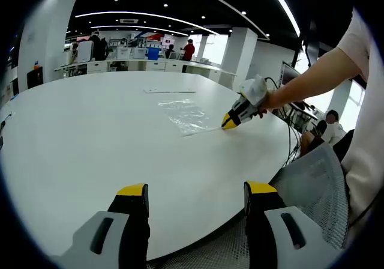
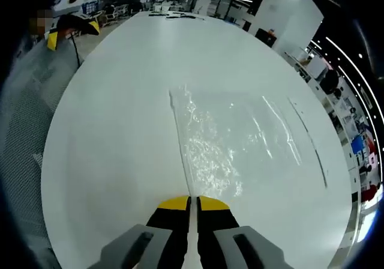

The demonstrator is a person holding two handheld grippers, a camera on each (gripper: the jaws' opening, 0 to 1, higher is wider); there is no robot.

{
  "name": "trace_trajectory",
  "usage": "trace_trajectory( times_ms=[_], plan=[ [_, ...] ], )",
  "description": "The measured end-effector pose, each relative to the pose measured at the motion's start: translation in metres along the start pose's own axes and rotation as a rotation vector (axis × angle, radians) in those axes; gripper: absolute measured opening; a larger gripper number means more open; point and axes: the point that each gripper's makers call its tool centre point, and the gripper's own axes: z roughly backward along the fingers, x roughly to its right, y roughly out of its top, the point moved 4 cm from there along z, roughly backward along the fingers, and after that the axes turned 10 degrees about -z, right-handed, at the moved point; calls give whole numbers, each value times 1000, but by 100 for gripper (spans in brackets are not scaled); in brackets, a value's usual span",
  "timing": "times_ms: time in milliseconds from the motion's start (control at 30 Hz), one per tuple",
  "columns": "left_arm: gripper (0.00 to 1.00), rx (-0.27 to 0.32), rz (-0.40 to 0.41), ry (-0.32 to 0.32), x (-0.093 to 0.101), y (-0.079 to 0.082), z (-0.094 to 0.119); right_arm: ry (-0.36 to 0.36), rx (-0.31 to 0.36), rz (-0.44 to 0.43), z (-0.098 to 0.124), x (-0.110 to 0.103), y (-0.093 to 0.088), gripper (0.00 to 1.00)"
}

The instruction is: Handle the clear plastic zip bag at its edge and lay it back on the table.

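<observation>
One large white oval table (image 1: 90, 143), bearing one clear plastic zip bag (image 2: 234, 143) lying flat and crinkled, its near edge pinched between the pressed-together yellow-tipped jaws of the right gripper (image 2: 192, 206). From the left gripper view: left gripper (image 1: 195, 200) held over the table's near rim with jaws spread apart on nothing, plus a grey mesh chair back (image 1: 312, 185) and a thin strip (image 1: 169, 90) beyond the bag. From the right gripper view: bag creases close up and the left gripper far off at the table's edge.
</observation>
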Motion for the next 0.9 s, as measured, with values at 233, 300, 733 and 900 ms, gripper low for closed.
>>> trace_trajectory(
  times_ms=[233, 300, 733, 900],
  plan=[
    [63, -2, 1, 0, -4, -4, 0, 37, -18, -13, -1, 1, 2, 0],
    [63, -2, 2, 2, -4, -5, 0, 42, -22, -18, -1, 1, 3, 0],
    [63, -8, -1, 3, -3, -4, 0, 32, -27, 2, 4, -4, 4, 0],
    [63, -6, -1, 5, -3, -3, 0, 17, -13, 39, 8, -3, 2, 9]
  ],
)
